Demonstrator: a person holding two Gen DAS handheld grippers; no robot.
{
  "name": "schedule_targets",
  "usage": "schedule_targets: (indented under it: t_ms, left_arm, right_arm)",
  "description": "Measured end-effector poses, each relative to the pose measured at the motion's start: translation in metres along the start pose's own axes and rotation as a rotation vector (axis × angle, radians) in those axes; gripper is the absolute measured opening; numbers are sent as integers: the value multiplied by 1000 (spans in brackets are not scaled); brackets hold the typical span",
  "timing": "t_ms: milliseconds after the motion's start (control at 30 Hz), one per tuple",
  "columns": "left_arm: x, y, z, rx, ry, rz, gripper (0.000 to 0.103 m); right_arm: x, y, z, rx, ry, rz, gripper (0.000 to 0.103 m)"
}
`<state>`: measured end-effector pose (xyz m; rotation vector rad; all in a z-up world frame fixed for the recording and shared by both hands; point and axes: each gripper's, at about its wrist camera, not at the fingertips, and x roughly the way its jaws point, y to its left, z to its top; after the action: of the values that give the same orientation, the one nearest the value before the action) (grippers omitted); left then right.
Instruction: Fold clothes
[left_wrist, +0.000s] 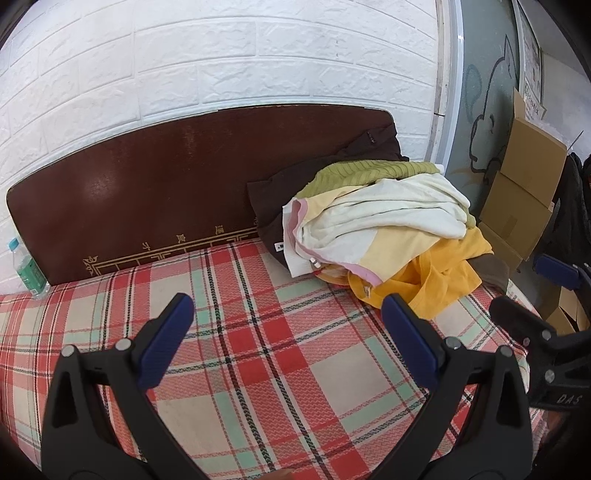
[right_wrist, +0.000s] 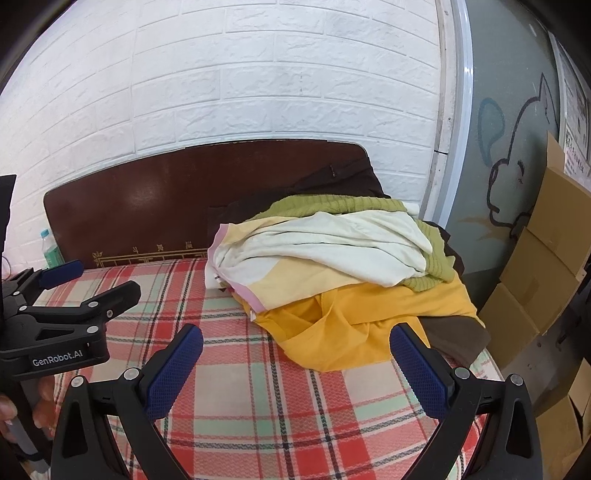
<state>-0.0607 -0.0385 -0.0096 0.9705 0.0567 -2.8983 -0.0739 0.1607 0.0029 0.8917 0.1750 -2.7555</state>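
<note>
We are holding both the left gripper (left_wrist: 286, 315) and right gripper (right_wrist: 297, 347) with jaws spread wide and empty over the plaid bed (left_wrist: 258, 369). The clothes pile (right_wrist: 332, 266) is lying center-right; a grab there risks pinching several layers together.

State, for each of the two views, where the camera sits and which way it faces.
Left wrist: behind the open left gripper, facing the clothes pile and headboard; the right gripper shows at right.
Right wrist: behind the open right gripper, facing the pile; the left gripper shows at left.
Shared: pile, headboard, plaid sheet, bottle.
</note>
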Motion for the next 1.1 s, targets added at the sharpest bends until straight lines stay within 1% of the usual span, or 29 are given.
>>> schedule_targets:
  t_ms: [100, 200, 267, 333, 367, 433, 467, 500, 533, 567, 600, 667, 700, 767, 833, 867, 933, 1000, 1067, 1100]
  left_arm:
    - [11, 7, 2, -15, 11, 6, 102]
    - [22, 13, 6, -16, 12, 17, 102]
    - [29, 16, 10, -14, 15, 25, 102]
    - [37, 20, 12, -23, 18, 22, 102]
    - [40, 23, 12, -27, 23, 19, 102]
    - [48, 27, 11, -35, 35, 13, 102]
    - [53, 29, 10, -35, 43, 11, 102]
    - [58, 30, 9, -33, 53, 10, 102]
    - [62, 32, 7, -33, 62, 4, 102]
    - [65, 35, 6, -33, 70, -5, 102]
    - [69, 37, 4, -34, 79, -14, 102]
    - [74, 41, 1, -44, 82, -35, 102]
    - [78, 42, 1, -51, 86, -45, 102]
    - [88, 41, -1, -63, 106, -65, 102]
    - [97, 38, -2, -58, 123, -69, 102]
    - [98, 36, -4, -56, 128, -72, 102]
    - [101, 34, -7, -53, 135, -80, 102]
    - [102, 34, -11, -51, 141, -76, 102]
    - [103, 37, -15, -59, 149, -81, 102]
    - [104, 40, -17, -65, 155, -81, 102]
  right_arm:
    - [20, -8, 19, -17, 12, 20, 103]
    - [47, -14, 46, -50, 17, 7, 101]
    - [72, -17, 67, -88, 39, -17, 100]
    - [100, -19, 87, -130, 62, -48, 94]
    - [114, -19, 95, -156, 71, -70, 93]
    - [147, -20, 108, -195, 122, -105, 91]
    - [164, -20, 113, -214, 151, -123, 86]
    - [178, -19, 115, -234, 179, -134, 74]
    - [188, -18, 115, -254, 206, -138, 67]
    - [198, -17, 114, -274, 234, -142, 65]
    - [203, -16, 112, -292, 247, -119, 64]
    - [198, -9, 103, -327, 237, -12, 63]
    - [197, -3, 98, -363, 239, 9, 64]
    - [202, 11, 90, -447, 247, 10, 64]
    - [211, 24, 87, -504, 234, -18, 65]
    - [216, 30, 86, -519, 231, -22, 65]
    - [231, 37, 88, -523, 242, -10, 70]
    - [246, 39, 90, -529, 285, -13, 69]
    - [250, 38, 94, -517, 299, 4, 59]
    - [247, 37, 96, -506, 296, 16, 39]
